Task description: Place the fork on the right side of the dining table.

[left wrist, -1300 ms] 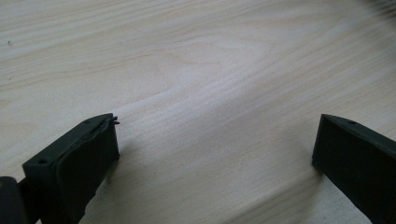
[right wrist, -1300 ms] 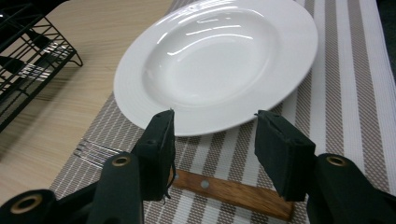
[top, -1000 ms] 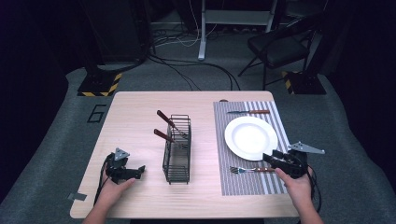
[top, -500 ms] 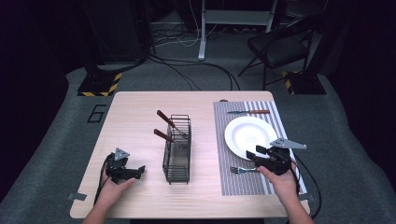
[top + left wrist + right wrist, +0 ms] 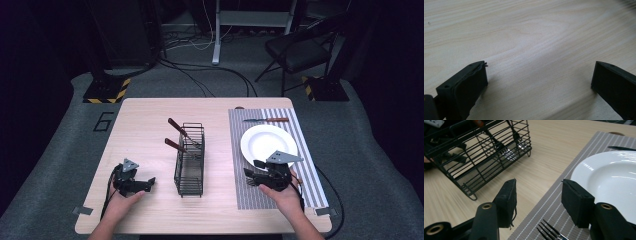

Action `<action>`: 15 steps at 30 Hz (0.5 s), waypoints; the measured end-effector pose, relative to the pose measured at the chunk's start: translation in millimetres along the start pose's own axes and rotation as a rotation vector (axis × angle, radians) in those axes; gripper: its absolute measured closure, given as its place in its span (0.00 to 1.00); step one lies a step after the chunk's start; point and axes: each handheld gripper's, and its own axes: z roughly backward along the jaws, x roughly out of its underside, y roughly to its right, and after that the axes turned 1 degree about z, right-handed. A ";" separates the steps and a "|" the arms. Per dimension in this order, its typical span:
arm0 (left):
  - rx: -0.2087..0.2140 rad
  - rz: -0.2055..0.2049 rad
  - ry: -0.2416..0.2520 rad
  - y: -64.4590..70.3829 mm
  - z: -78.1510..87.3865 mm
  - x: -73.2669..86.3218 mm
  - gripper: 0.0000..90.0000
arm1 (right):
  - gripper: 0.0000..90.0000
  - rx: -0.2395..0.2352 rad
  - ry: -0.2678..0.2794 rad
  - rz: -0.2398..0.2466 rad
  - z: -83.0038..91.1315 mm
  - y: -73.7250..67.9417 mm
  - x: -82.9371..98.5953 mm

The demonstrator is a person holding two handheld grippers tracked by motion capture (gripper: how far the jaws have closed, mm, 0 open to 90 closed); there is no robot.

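Observation:
A black wire basket [image 5: 190, 160] stands mid-table with two brown-handled utensils [image 5: 176, 136] leaning in it. To its right, a striped placemat [image 5: 260, 197] carries a white plate [image 5: 267, 142] and, at its far end, a brown-handled knife [image 5: 267, 120]. My right gripper [image 5: 252, 170] is open just above the mat's near left part, over a fork [image 5: 248, 181] whose handle is hidden under the hand. In the right gripper view the open gripper [image 5: 539, 185] points at the basket [image 5: 481, 152], with the fork tines [image 5: 550, 231] below and the plate [image 5: 609, 177] at right. My left gripper [image 5: 146, 183] rests open on bare wood [image 5: 540, 67].
The wooden table [image 5: 150, 125] ends close in front of both hands. A dark chair [image 5: 300, 50], cables and a stand foot [image 5: 105, 92] lie on the grey floor beyond the table's far edge.
My right gripper has slid left over the mat, from the fork's handle end toward its tines, and now covers most of the fork. The left gripper has stayed put.

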 end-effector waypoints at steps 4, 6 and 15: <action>-0.003 0.001 0.007 0.2 -0.7 0.2 0.00 | 0.51 -0.013 -0.011 0.022 -7.5 -5.9 4.8; -0.003 0.001 0.008 0.2 -0.7 0.2 0.00 | 0.51 -0.018 -0.022 0.034 -13.1 -10.1 10.3; -0.003 0.001 0.008 0.2 -0.7 0.2 0.00 | 0.52 -0.029 -0.033 0.043 -20.8 -15.0 24.3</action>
